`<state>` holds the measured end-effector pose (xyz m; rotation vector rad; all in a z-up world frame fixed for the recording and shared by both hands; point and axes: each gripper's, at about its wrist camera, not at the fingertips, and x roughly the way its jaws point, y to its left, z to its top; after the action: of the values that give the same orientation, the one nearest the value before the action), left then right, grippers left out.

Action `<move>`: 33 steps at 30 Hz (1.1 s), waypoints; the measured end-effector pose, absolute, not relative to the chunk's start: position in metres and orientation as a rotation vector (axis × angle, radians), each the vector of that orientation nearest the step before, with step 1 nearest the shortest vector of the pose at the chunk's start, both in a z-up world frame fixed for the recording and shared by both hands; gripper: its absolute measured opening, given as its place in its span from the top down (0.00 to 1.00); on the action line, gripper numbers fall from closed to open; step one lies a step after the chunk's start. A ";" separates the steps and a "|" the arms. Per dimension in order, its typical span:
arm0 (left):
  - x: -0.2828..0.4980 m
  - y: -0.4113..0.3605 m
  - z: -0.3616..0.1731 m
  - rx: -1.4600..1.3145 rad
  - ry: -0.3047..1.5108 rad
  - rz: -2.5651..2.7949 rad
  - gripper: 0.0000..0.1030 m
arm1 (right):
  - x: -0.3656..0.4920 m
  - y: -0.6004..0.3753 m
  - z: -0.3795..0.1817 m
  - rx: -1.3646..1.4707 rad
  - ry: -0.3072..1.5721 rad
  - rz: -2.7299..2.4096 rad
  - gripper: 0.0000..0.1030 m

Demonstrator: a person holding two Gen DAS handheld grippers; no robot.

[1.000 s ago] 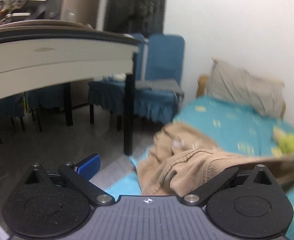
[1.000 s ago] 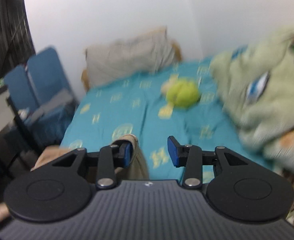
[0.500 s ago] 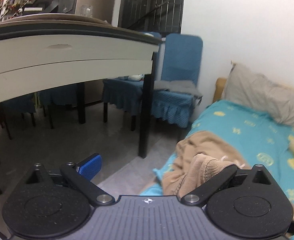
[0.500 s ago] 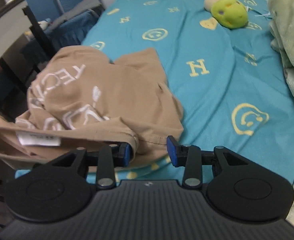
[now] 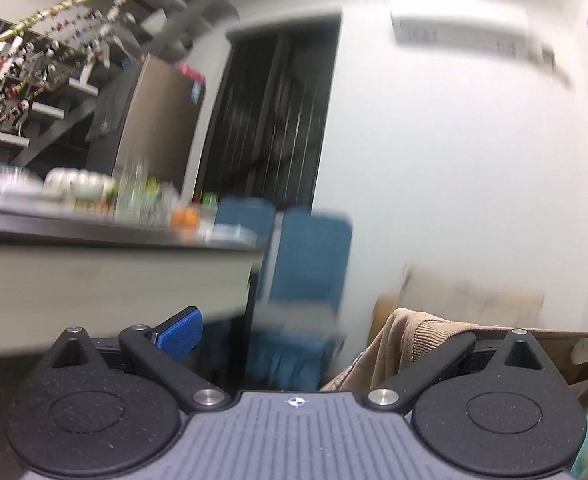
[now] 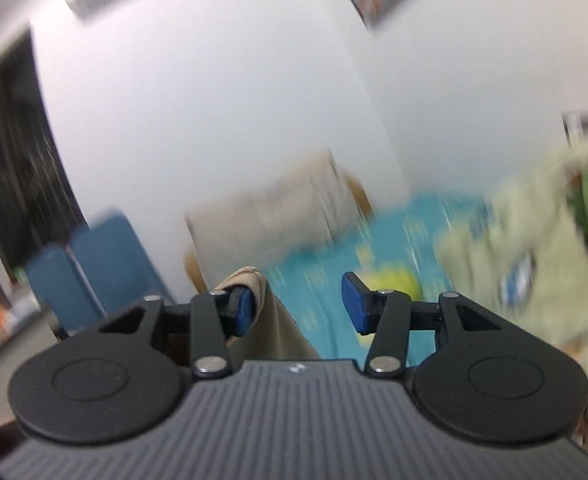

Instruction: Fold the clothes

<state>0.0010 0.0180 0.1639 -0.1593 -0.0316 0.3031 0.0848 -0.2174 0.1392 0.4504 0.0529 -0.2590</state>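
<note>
Tan sweatshirt (image 5: 410, 344) drapes over one finger of the left claw (image 5: 326, 332), its jaws apart. Right claw (image 6: 296, 304) has just been widening, jaws apart, the ribbed hem against one pad only.

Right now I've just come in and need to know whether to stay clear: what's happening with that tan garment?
A person is holding a two-finger gripper in each hand, with a tan garment strung between them above the bed. The cloth is draped over one finger of the left gripper and one finger of the right gripper. The right gripper's jaws stand apart and have just been opening, with cloth only on one side. No fold shows yet, and both views are blurred.
</note>
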 end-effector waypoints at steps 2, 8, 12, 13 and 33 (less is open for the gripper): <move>-0.009 0.024 0.211 -0.166 -0.102 0.299 0.01 | 0.068 -0.212 0.186 0.428 -0.024 -0.235 0.52; -0.050 0.041 0.341 -0.162 -0.230 0.241 0.00 | -0.002 -0.197 0.313 0.370 -0.179 -0.178 0.52; -0.090 0.047 0.408 -0.172 -0.268 0.179 0.00 | -0.054 -0.190 0.373 0.349 -0.240 -0.143 0.52; -0.098 0.048 0.421 -0.173 -0.268 0.158 0.00 | -0.065 -0.191 0.384 0.343 -0.251 -0.140 0.52; 0.166 0.011 0.307 -0.023 0.030 0.125 0.00 | 0.145 -0.257 0.266 0.295 0.118 -0.201 0.52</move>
<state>0.1660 0.0115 0.3066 -0.0232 0.0303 0.1252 0.1446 -0.2565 0.2655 0.2948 0.1179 -0.2012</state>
